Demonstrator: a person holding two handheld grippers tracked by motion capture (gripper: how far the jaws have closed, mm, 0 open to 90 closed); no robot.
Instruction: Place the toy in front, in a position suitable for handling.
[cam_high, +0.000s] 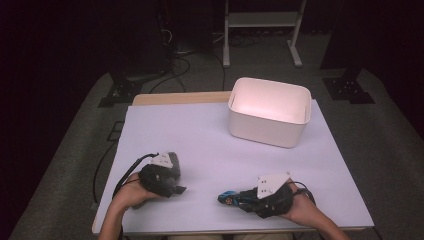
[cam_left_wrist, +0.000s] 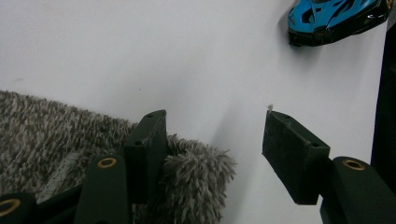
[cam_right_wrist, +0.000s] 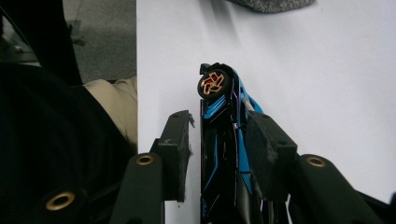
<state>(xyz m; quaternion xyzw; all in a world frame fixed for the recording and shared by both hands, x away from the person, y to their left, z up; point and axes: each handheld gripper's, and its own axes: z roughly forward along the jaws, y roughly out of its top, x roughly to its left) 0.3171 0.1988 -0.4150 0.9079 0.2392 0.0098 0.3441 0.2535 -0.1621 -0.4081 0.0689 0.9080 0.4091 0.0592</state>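
Your right gripper lies low over the near right part of the worktop, jaws set either side of the blue toy car; the car is tipped on its side between them, one orange-spoked wheel facing the camera; the right-hand pad presses its flank, the left-hand pad sits just beside its underside, and whether that pad touches you cannot tell from this view; the grip reads as closed on the car. In the high view the car pokes out of that gripper toward the middle of the worktop.

Your left gripper stands open with bare white worktop between the pads; one jaw rests against the edge of a grey fuzzy cloth, the other is clear of it; the car's nose shows well ahead. In the high view this gripper sits at the near left, the cloth just behind it.

A white bin stands at the far right of the worktop, well apart from both hands.
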